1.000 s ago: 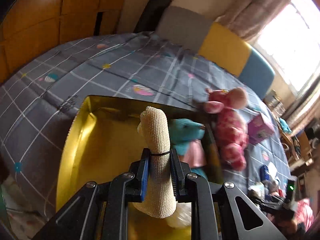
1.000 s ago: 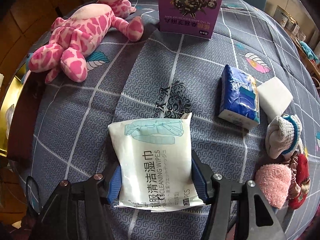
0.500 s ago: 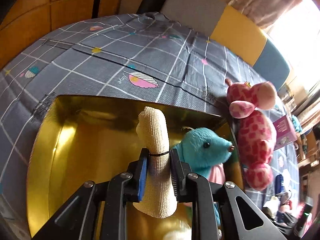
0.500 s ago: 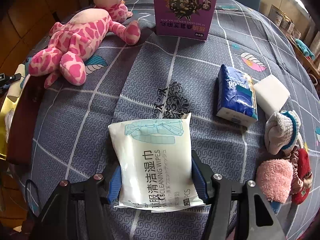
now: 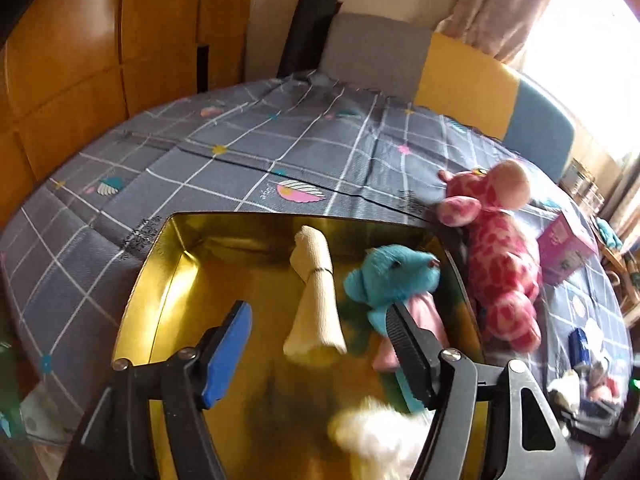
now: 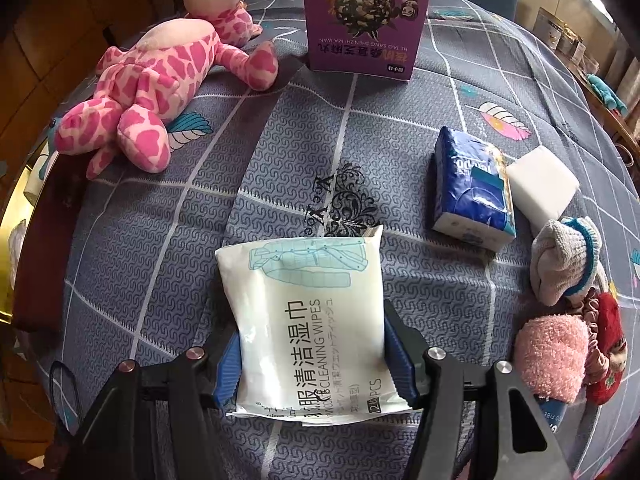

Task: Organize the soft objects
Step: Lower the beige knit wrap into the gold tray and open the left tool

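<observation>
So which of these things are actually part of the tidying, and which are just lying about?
Part of the job: beige bandage roll, gold tin, blue plush, pink giraffe plush, wet wipes pack, rolled socks.

Lying about: purple box, white block.

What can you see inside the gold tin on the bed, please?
The gold tin holds a beige bandage roll, a teal plush mouse and something fluffy and white. The left gripper hides the tin's near part.

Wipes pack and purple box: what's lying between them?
Nothing: in the right wrist view only bare grey checked bedspread separates the wipes pack and the purple box.
</observation>
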A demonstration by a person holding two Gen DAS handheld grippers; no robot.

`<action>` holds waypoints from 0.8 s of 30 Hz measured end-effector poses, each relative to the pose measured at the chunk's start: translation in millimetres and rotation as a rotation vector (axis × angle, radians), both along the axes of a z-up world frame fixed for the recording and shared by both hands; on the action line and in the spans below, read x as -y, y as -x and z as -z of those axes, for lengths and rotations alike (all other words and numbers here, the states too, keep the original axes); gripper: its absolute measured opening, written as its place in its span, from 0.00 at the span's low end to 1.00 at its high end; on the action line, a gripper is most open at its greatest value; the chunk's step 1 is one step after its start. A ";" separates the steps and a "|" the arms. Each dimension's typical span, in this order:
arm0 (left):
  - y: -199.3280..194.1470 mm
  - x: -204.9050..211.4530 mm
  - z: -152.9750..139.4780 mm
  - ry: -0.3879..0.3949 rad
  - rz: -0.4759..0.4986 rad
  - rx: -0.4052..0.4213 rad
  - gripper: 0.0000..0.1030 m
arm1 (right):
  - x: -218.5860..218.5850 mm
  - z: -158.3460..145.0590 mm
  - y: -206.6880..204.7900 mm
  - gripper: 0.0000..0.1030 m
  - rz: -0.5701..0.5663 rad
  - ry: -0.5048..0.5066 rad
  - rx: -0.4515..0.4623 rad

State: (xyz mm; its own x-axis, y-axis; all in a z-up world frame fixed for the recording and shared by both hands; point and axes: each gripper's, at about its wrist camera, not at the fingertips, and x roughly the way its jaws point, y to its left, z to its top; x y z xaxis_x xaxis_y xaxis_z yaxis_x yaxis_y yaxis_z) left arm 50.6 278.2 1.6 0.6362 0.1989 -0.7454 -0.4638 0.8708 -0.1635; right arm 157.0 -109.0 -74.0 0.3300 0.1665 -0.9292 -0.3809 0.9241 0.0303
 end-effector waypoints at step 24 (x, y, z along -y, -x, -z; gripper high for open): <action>94.9 62.5 -17.3 -0.091 -0.014 0.020 0.83 | -0.2 -1.7 36.7 0.60 0.029 -0.003 0.165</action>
State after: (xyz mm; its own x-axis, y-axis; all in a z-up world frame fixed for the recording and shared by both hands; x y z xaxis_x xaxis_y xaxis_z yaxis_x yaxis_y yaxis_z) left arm -44.3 215.7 18.9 0.6472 0.2742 -0.7113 -0.4739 0.8756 -0.0936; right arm 120.3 -108.8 -72.4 0.4823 0.1577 -0.8617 -0.3543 0.9348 -0.0272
